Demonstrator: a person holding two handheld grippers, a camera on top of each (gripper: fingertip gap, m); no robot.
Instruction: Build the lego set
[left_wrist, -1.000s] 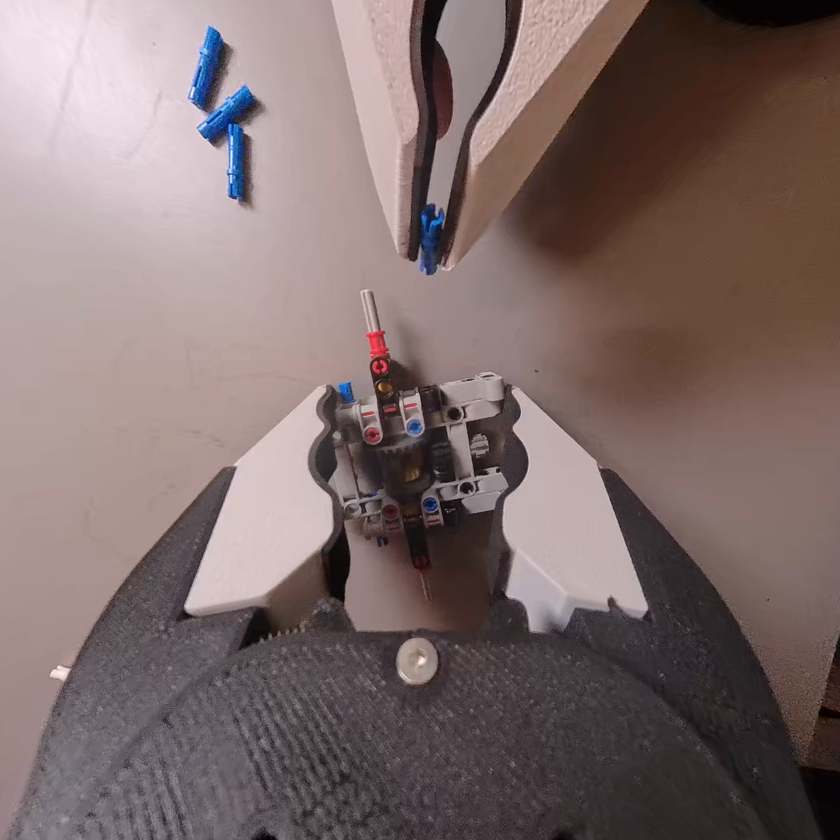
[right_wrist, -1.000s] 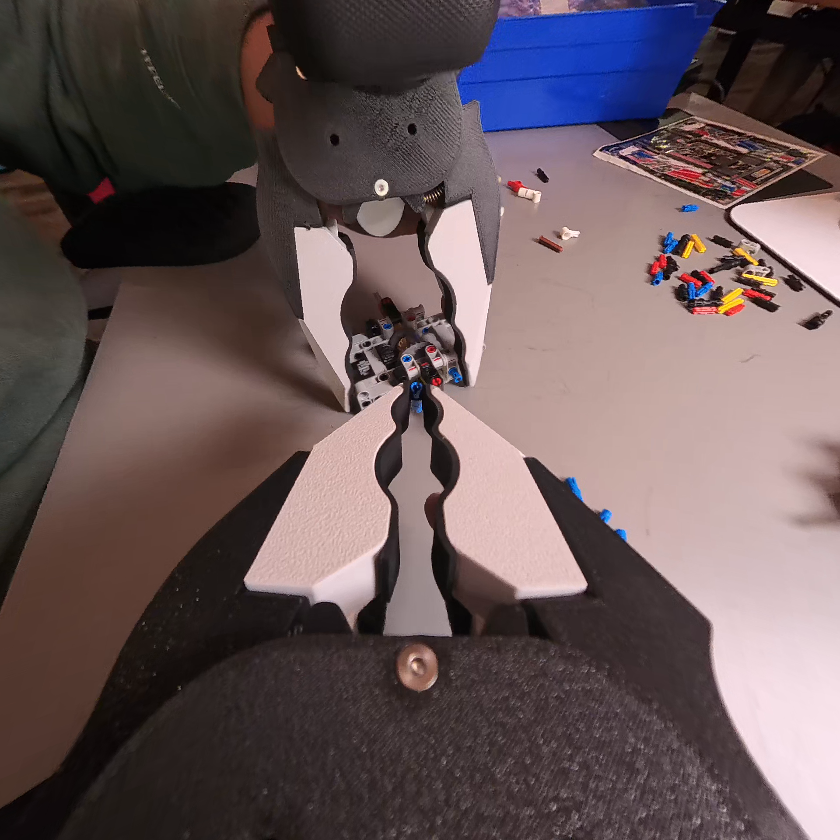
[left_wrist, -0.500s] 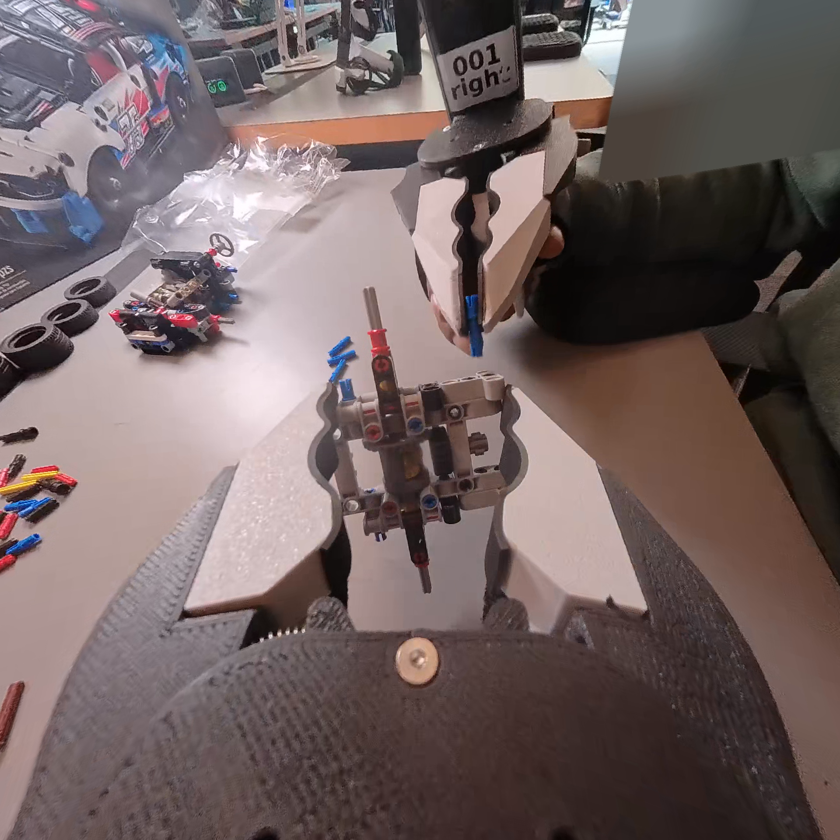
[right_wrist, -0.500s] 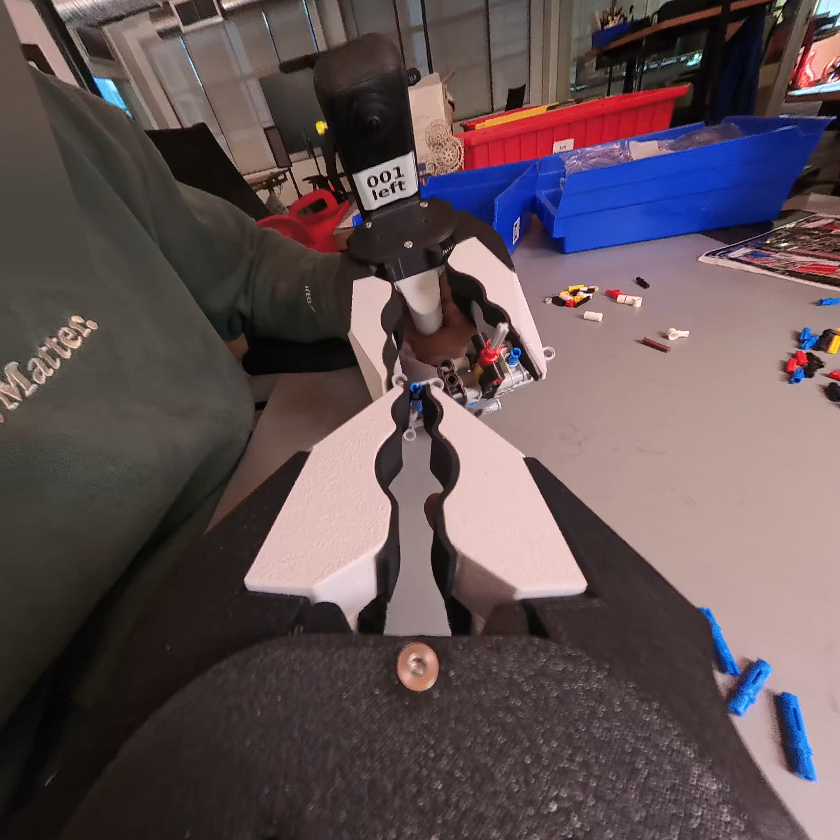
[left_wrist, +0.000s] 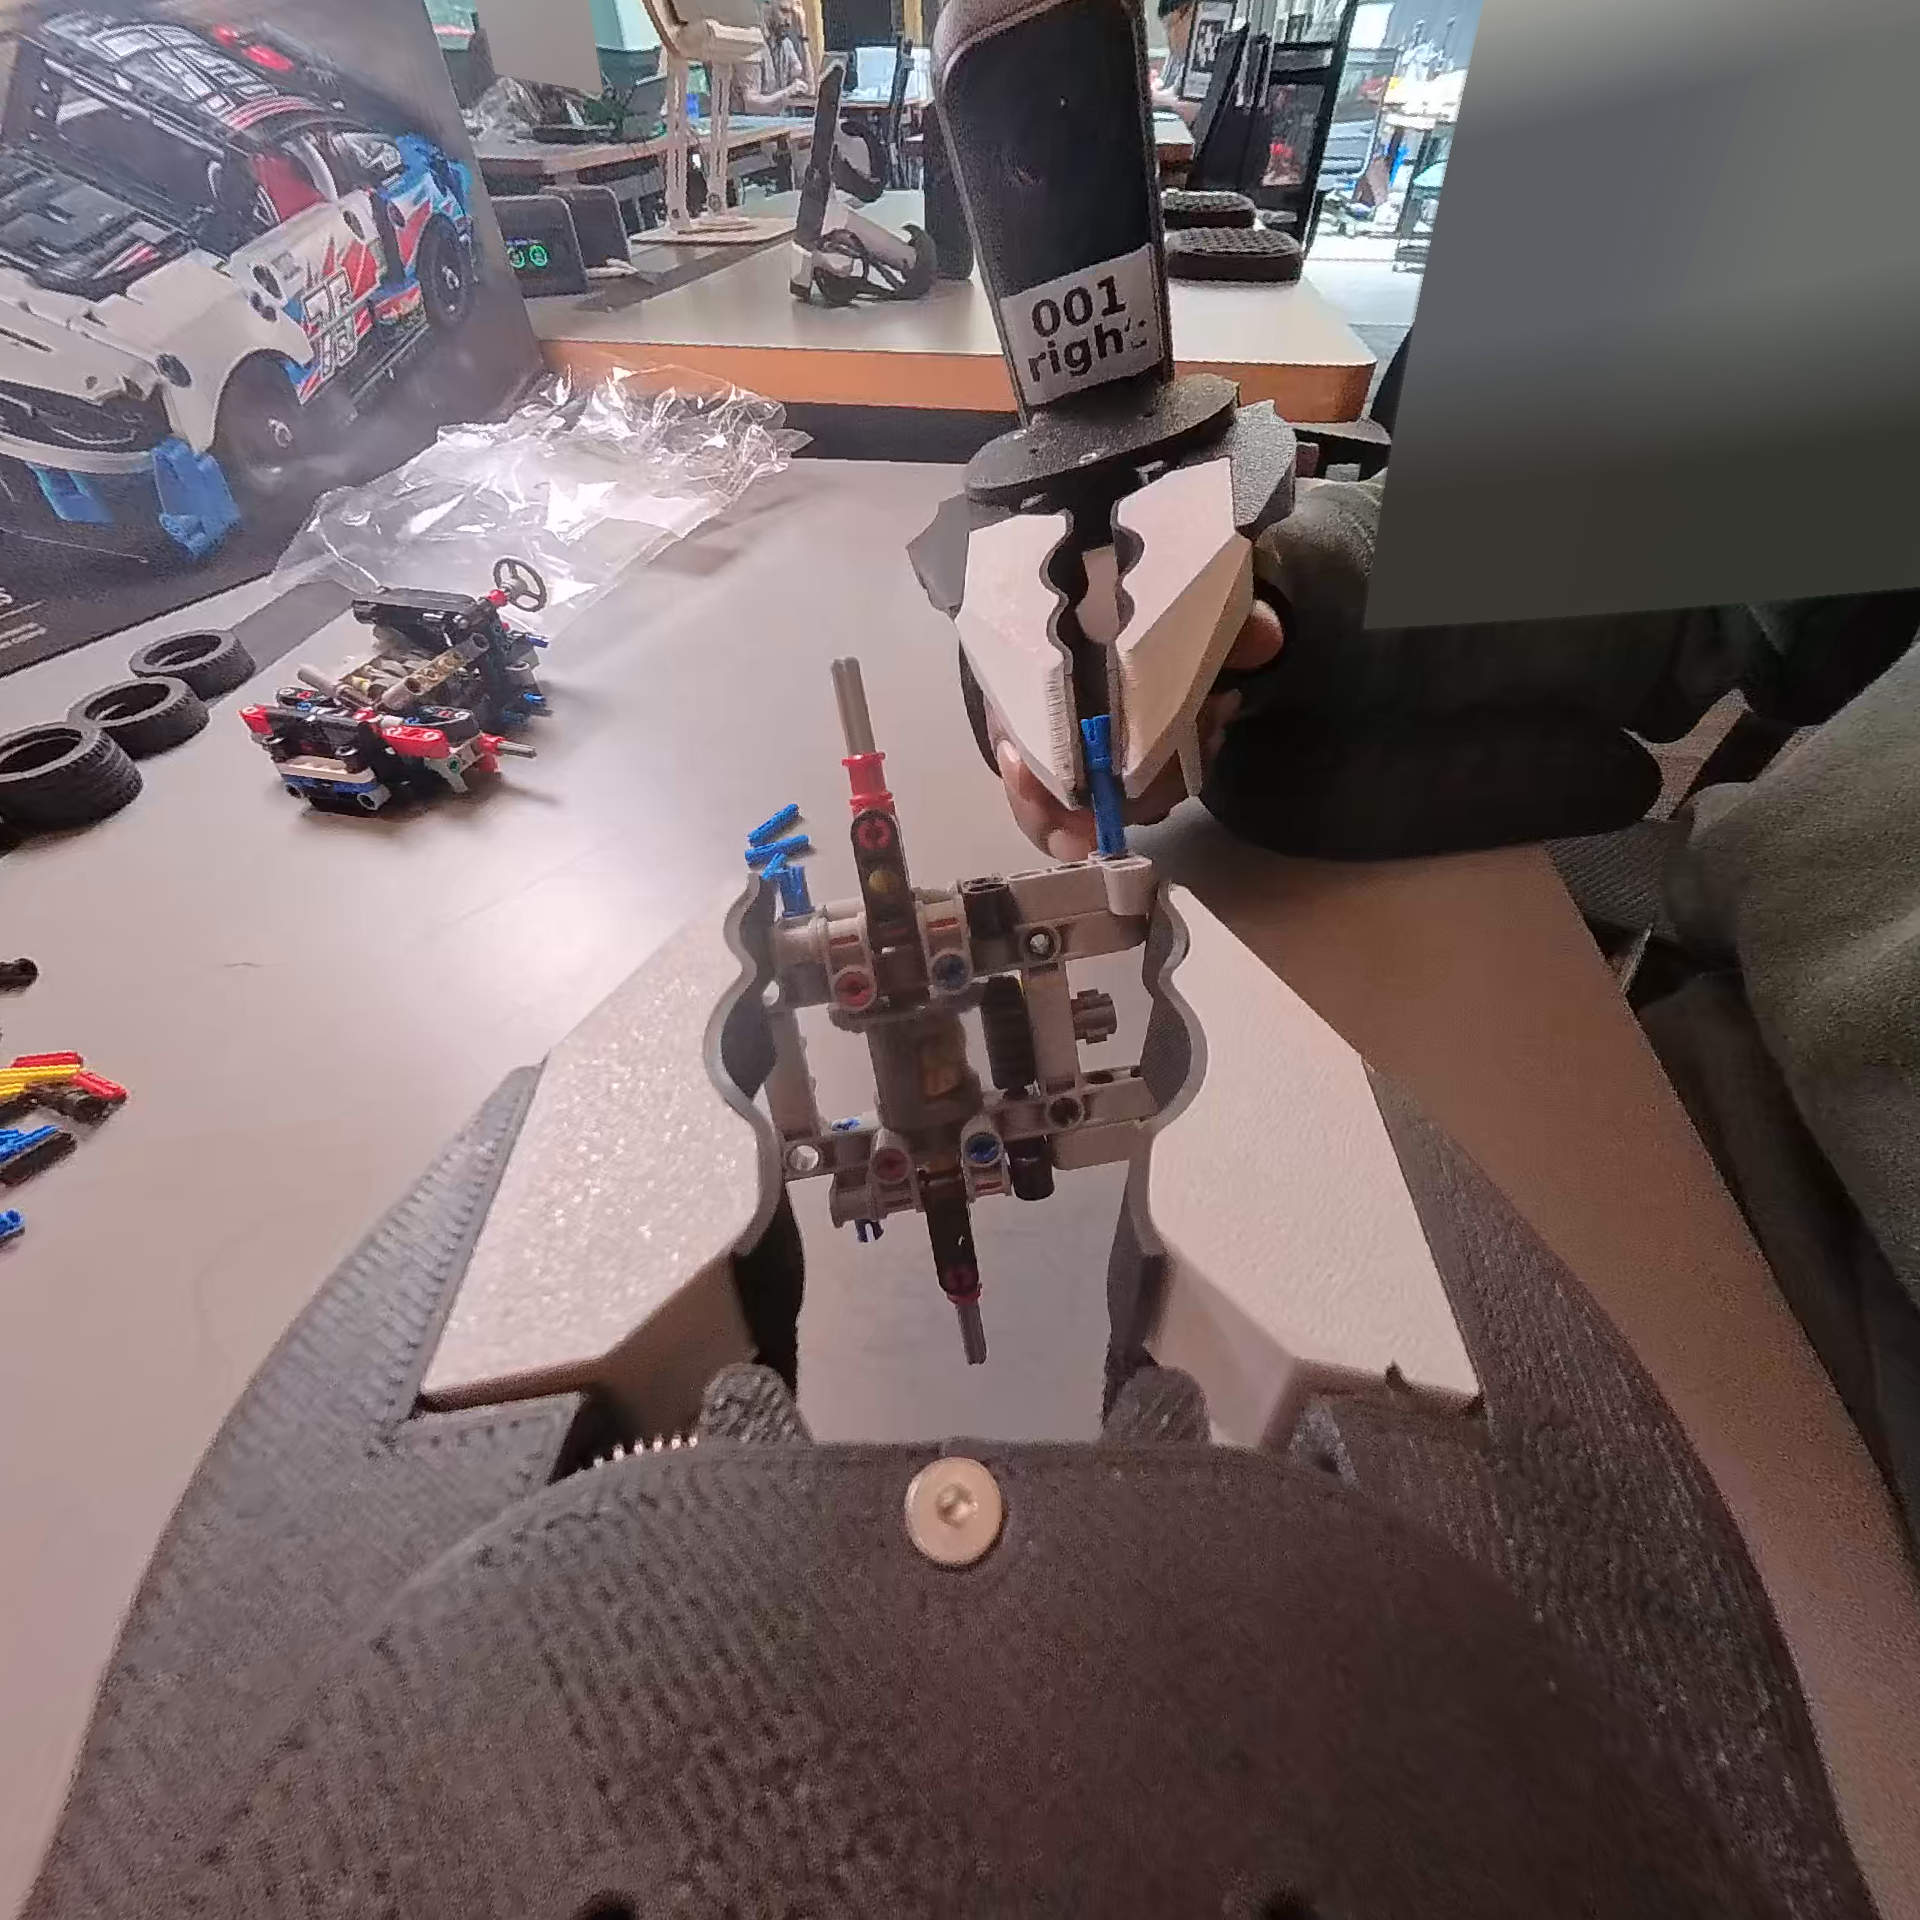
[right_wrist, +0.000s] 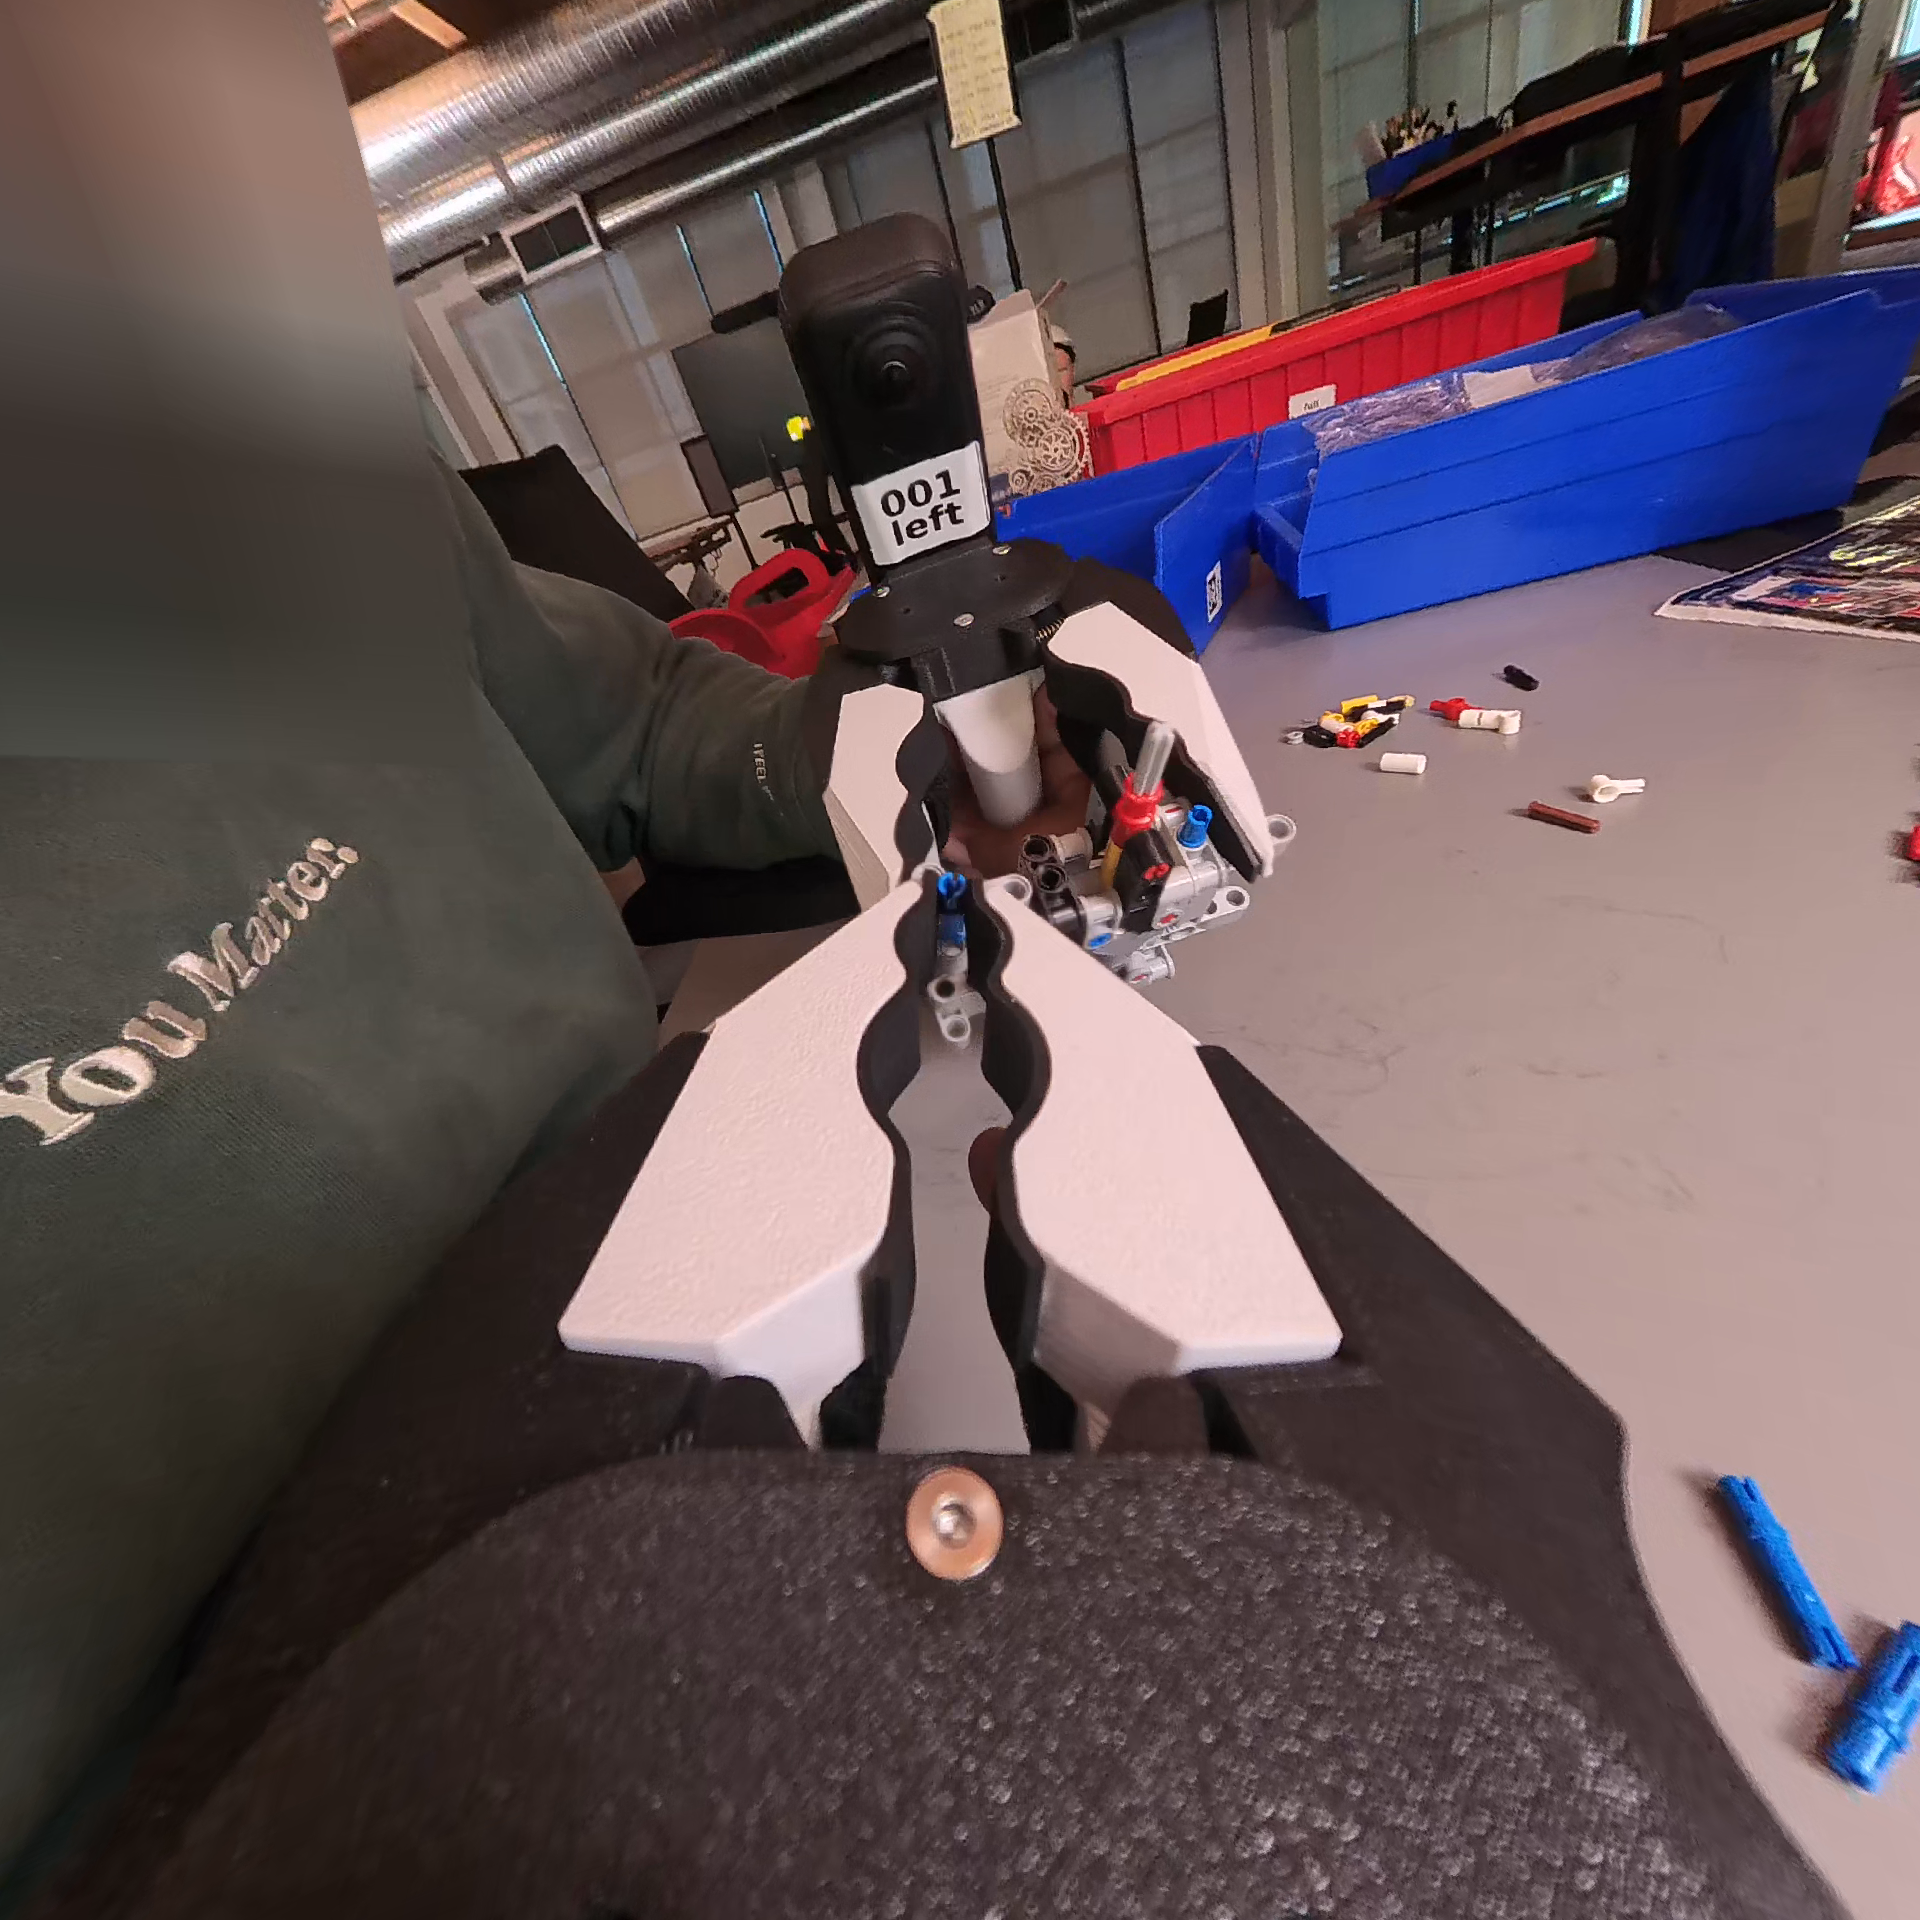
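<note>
— Two grippers meet above the grey worktop (left_wrist: 312, 997). What has each got?

— The left gripper (left_wrist: 956, 997) is clamped across a grey brick-built gear frame (left_wrist: 935, 1039), a pad pressing on either side. A grey axle with a red bush (left_wrist: 868, 769) stands up out of the frame's top.

— And the other one?

— The right gripper (right_wrist: 951, 914) is pinched tight on a blue pin (left_wrist: 1099, 779), pointing down. The pin's lower tip sits at a hole in the frame's top corner beam, right beside the left gripper's fingertip.

— What lies around them?

— Three loose blue pins (left_wrist: 777, 836) rest on the worktop just beyond the frame. Farther left sit a half-built chassis (left_wrist: 405, 717), black tyres (left_wrist: 104, 727), a crumpled clear bag (left_wrist: 540, 488) and a box showing a race car (left_wrist: 208, 260). From the other side, blue bins (right_wrist: 1558, 457) and a red bin (right_wrist: 1330, 364) stand at the back, with small mixed parts (right_wrist: 1455, 727) scattered before them.
</note>
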